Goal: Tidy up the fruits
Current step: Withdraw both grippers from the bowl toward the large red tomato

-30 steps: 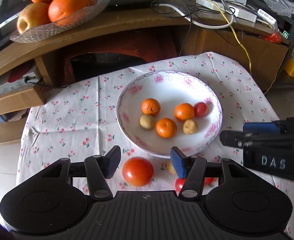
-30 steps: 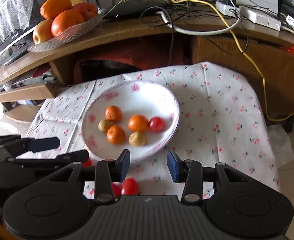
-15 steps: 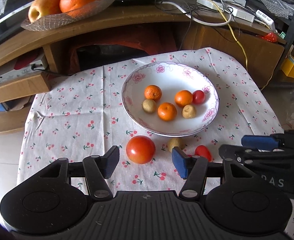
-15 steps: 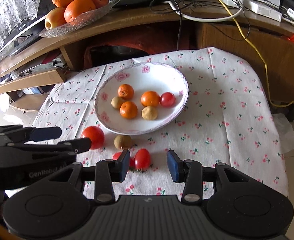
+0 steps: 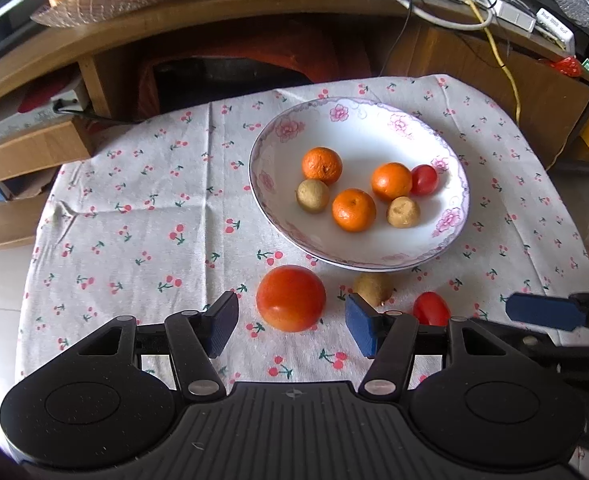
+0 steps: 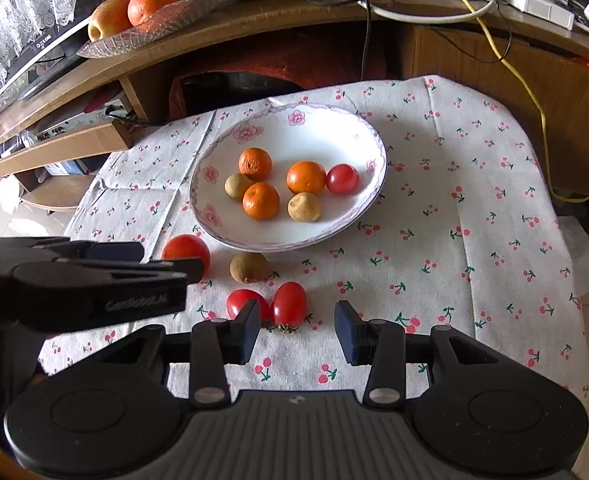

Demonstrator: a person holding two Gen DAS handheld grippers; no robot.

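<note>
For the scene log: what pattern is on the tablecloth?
White tablecloth printed with small red cherries on green stems; clearest in the right wrist view.

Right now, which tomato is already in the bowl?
The small red tomato at the bowl's right side, touching an orange; the other three lie on the cloth.

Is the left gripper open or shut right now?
Open. The left gripper holds nothing; its blue pads stand wide apart, with the big tomato on the cloth between them.
</note>
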